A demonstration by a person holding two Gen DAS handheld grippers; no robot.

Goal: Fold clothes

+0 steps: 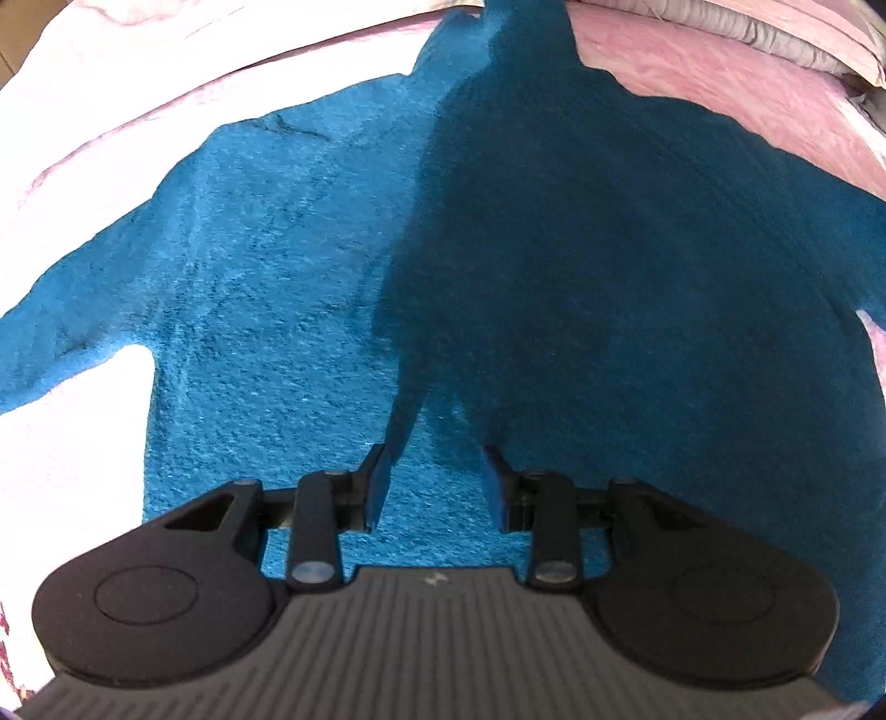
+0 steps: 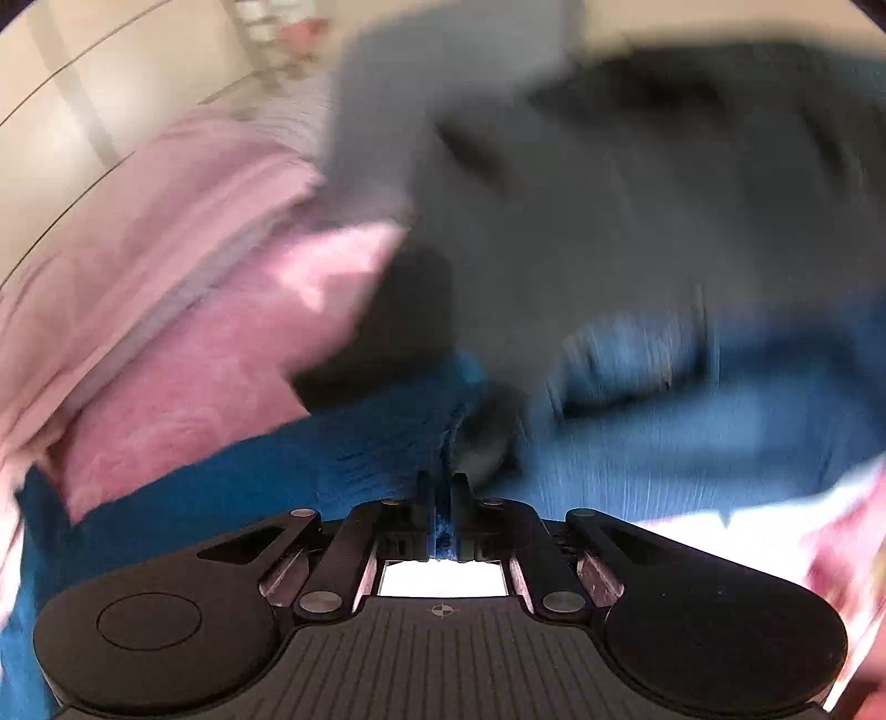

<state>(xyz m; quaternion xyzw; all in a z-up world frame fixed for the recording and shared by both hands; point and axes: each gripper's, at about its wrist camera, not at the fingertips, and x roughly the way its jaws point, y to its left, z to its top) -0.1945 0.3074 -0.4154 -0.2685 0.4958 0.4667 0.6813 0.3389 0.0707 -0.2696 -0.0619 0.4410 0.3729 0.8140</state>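
Ribbed grey housing fills the bottom of the left wrist view, and ahead of it the left tool (image 1: pixel 434 487) stands with its fingers wide apart and nothing between them. Directly beneath and in front of it lies the blue sweater (image 1: pixel 288 288), a fuzzy knit spread flat on the pink bedsheet (image 1: pixel 736 105). The tool hangs over the lower middle of the garment, near its bottom hem, and the cloth shows through the gap between the fingers. One sleeve runs out to the left edge of that view, the body widens toward the far side, and a narrow part of the garment reaches the top edge. A dark shadow covers the right half of the knit. Folded pale bedding (image 1: pixel 775 33) sits at the top right corner, well apart from the tool.

In the right wrist view, which is heavily blurred, the right tool (image 2: pixel 442 498) has its fingers drawn close together with a fold of the blue sweater (image 2: pixel 354 443) pinched between them; blue fibres show in the slit between the fingers. From the grip the cloth runs out to both sides. Beyond it a dark grey mass (image 2: pixel 581 221) fills the upper right, too smeared to name. A pink pillow (image 2: pixel 183 288) lies to the left of the tool, with a pale wall (image 2: pixel 99 83) behind it
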